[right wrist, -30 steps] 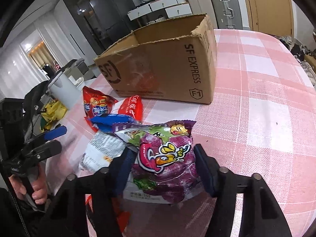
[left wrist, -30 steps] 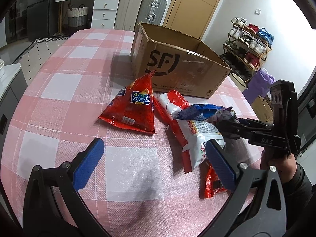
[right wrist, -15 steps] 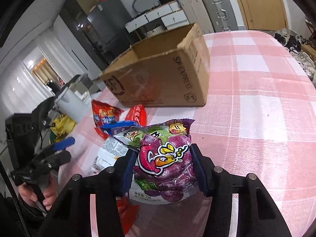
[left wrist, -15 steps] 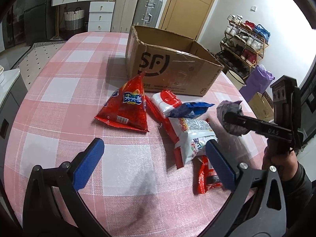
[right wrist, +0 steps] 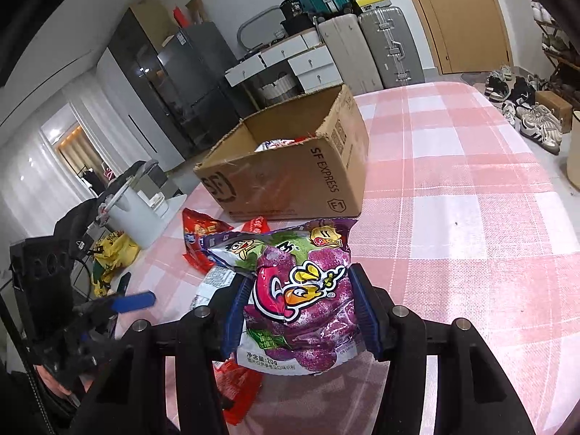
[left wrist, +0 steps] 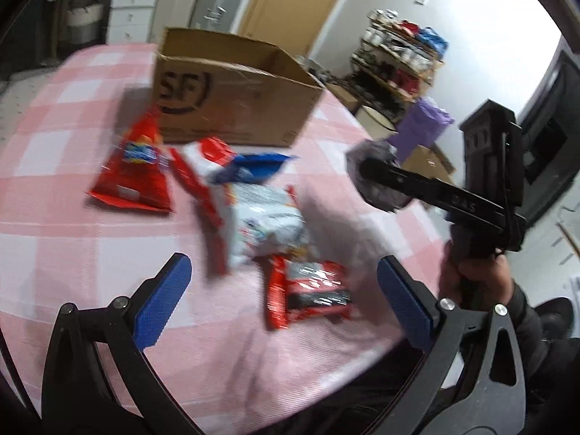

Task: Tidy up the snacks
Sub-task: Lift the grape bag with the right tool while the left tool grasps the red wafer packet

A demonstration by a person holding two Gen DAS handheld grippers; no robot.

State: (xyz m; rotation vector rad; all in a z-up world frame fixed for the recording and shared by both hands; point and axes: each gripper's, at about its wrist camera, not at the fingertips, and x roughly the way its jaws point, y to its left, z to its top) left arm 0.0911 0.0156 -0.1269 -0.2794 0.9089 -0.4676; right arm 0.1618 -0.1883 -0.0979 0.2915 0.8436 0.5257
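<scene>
The right gripper (right wrist: 299,311), tilted downward, has its fingers clamped on the purple snack bag (right wrist: 301,301), lifted off the desk (right wrist: 471,217). The left gripper (left wrist: 279,297) hovers spread, empty, over loose snack packs (left wrist: 264,221); beyond stands the cardboard box (right wrist: 290,177).

Ahead of the jaws: cardboard box (right wrist: 290,177) open-topped, unobstructed above. Snack packets (left wrist: 253,214) crowd tablecloth (right wrist: 471,217) below-left; right side bare.

Right gripper (right wrist: 301,311) jaws clamped, raised, left gripper (left wrist: 279,297) jaws spread wide, angled downward
</scene>
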